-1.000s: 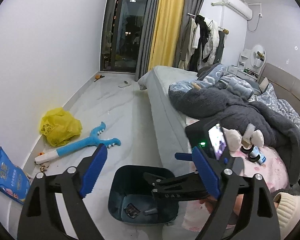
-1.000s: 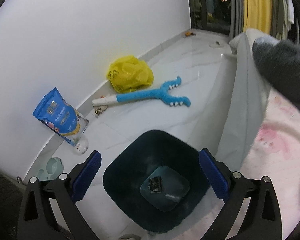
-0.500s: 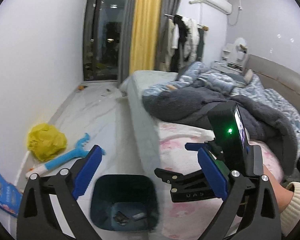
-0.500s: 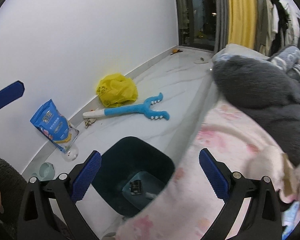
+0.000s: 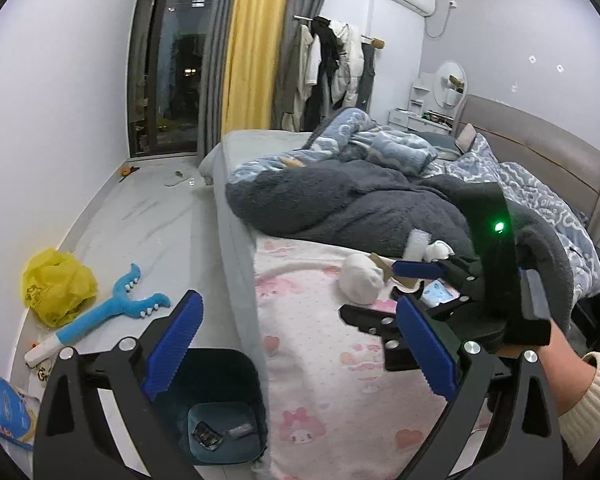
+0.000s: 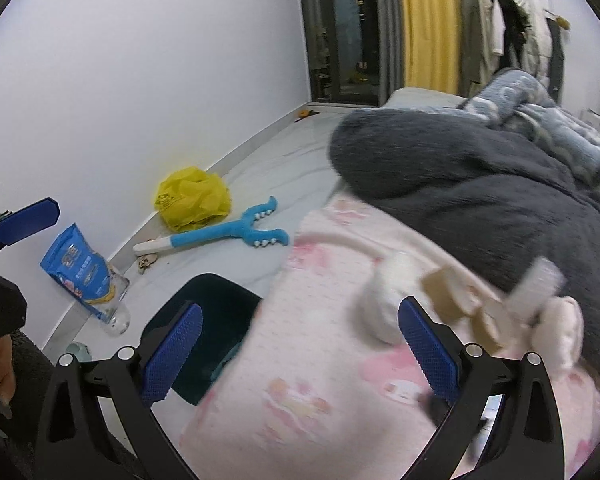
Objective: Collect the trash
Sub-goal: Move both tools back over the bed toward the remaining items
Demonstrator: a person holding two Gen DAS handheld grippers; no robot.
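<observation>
Pink cartoon-printed bed sheet [image 5: 320, 360] fills the ground ahead of both tools, and the remaining trash lies on it: a crumpled white paper ball [image 5: 360, 282], a tan cardboard scrap [image 6: 446, 294] and a white crumpled wrapper [image 6: 540, 284], all clustered at the foot of the dark grey fleece blanket [image 5: 340, 204]. Left gripper [image 5: 300, 352] is fully spread and empty, its left finger [image 5: 172, 344] hanging over the dark teal plastic waste bin [image 5: 224, 364] on the floor, its right finger [image 5: 428, 348] over the sheet. Right gripper [image 6: 300, 352] is likewise released and empty, blurred by motion; the paper ball sits just inside and beyond its right finger [image 6: 426, 350], with the cardboard scrap further outward past that finger. In the left view the right gripper reaches across the sheet toward the same cluster. To do the pickup well, the right fingers should probably straddle one piece only, the near paper ball being the likeliest, and close low enough to catch paper without pinching the sheet or blanket pile. A light, compressible ball will likely need a firm closure. The bin, with two small scraps already at its bottom, stands just behind the left finger of each tool, so the carry back is short. Compared with a second earlier, both views have swung from the bin to the bed, and the left fingers have widened.
</observation>
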